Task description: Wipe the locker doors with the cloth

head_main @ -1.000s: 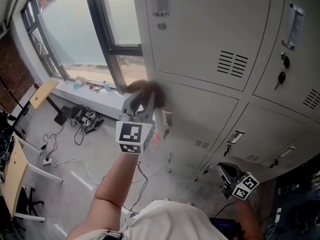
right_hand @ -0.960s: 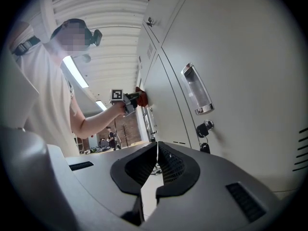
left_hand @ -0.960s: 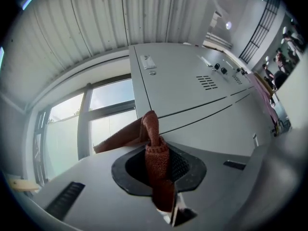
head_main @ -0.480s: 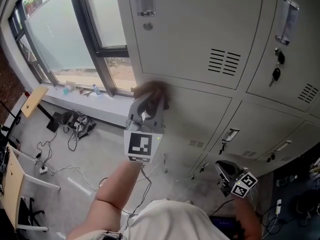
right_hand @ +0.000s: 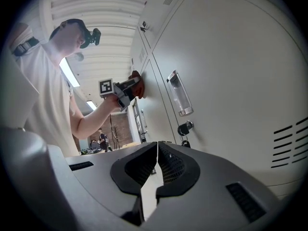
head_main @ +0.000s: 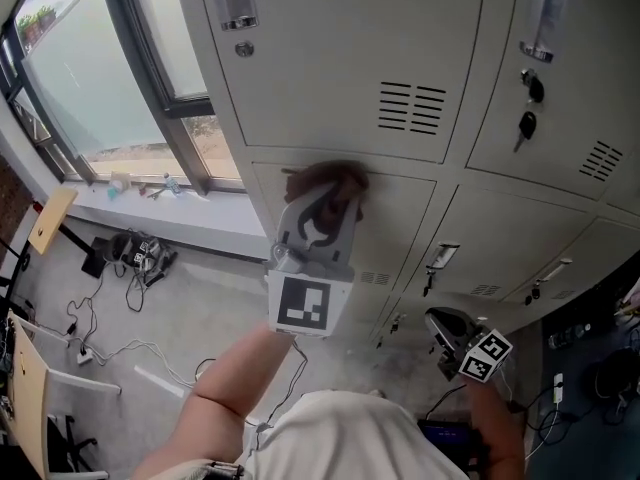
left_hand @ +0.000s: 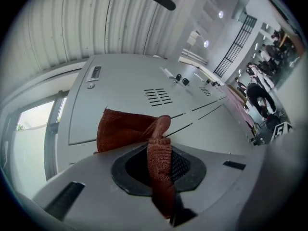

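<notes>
A bank of pale grey locker doors fills most of the head view. A big window stands at its left. Below the window is a grey floor strewn with loose cables.

The upper left door carries a block of vent slots near its lower right corner. The door to its right has keys hanging from the lock at its left edge.

The person's bare forearm reaches up from the bottom edge of the view to the left gripper. That gripper points at the lower left door, close under its top edge.

The left gripper view shows the jaws clamped on a rust-brown cloth. One fold is pinched between them and runs down into the jaw throat, and the rest is spread flat against the door. The cloth appears to lie on the seam at the door's top edge, about midway along it, though the head view is smeared there.

The right gripper hangs low at the right, near the bottom row of lockers and well apart from the cloth. In its own view the jaws meet at the tips with nothing between them, facing a door with a key in its lock.
</notes>
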A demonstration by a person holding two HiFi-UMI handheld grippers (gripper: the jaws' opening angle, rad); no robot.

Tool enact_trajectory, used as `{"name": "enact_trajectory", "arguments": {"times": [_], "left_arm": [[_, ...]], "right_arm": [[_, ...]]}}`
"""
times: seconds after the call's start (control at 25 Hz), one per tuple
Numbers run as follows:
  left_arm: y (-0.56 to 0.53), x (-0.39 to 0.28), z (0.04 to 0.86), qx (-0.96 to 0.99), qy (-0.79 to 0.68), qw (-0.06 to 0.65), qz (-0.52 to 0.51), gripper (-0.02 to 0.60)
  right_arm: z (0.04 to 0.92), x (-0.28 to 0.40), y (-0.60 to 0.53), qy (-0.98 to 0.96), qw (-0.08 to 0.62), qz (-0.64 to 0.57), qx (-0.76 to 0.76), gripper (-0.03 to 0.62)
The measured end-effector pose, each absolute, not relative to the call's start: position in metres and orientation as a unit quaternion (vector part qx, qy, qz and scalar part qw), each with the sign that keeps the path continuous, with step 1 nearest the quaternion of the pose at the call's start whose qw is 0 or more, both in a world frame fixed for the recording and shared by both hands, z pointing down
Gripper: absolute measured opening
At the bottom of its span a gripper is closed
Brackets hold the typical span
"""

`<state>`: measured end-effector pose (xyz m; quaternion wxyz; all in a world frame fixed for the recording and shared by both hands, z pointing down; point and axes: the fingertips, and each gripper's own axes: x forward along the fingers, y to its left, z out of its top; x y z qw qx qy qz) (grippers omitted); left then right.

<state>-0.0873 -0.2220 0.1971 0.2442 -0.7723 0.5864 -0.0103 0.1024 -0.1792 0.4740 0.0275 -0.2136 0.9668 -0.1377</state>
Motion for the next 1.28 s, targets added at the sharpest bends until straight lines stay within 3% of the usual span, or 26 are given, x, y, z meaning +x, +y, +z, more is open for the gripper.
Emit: {"name": "enact_trajectory", "arguments": {"times": [0.52,0.72,0.84,1.28], "left_arm": [[-0.228,0.044,0.221,-0.833,0.458,0.299,-0.088,0.041],[-0.23,0.073,0.268,-0.779,0.425,0.412,-0.207,0.041],[-0.229,0.06,0.282,-0.761,0.436,0.427,-0.221,0.041],[-0.223,-0.094,0.277,-0.761,0.567,0.302,-0.092,0.041]], "right_arm": [[0.475,0.12,-0.177,0.962,0.035,-0.143,-0.231,0.017],[0.476,0.119,-0.176,0.963,0.034,-0.143,-0.227,0.017],[0.476,0.116,-0.175,0.964,0.033,-0.144,-0.223,0.017],[0.476,0.092,-0.174,0.972,0.015,-0.137,-0.189,0.017]]}}
